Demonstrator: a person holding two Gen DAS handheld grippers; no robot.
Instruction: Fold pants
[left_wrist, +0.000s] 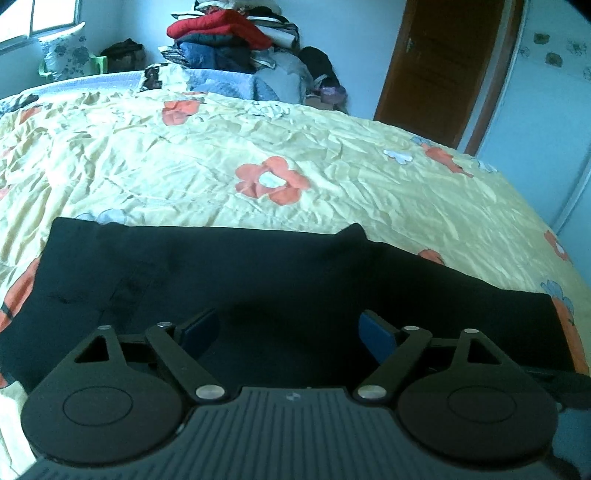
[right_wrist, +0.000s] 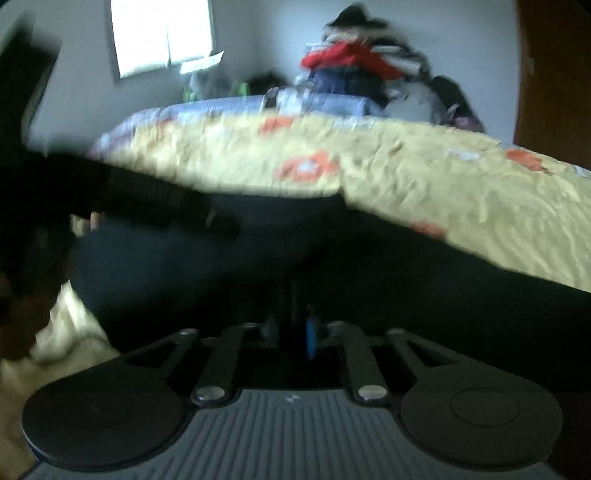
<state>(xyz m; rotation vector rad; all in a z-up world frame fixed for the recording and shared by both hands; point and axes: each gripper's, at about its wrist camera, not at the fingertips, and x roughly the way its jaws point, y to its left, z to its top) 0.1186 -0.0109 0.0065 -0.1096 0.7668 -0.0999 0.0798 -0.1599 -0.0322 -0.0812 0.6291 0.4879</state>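
Black pants lie flat across the near part of a yellow bedspread with orange flowers. My left gripper is open just above the near edge of the pants, its blue pads wide apart and empty. In the blurred right wrist view the pants fill the lower middle. My right gripper is shut, its pads close together, apparently pinching the dark cloth. The other gripper's dark body crosses that view at the left.
A heap of folded clothes stands at the far side of the bed. A brown door is at the back right, a window at the back left. The bed edge drops off at the right.
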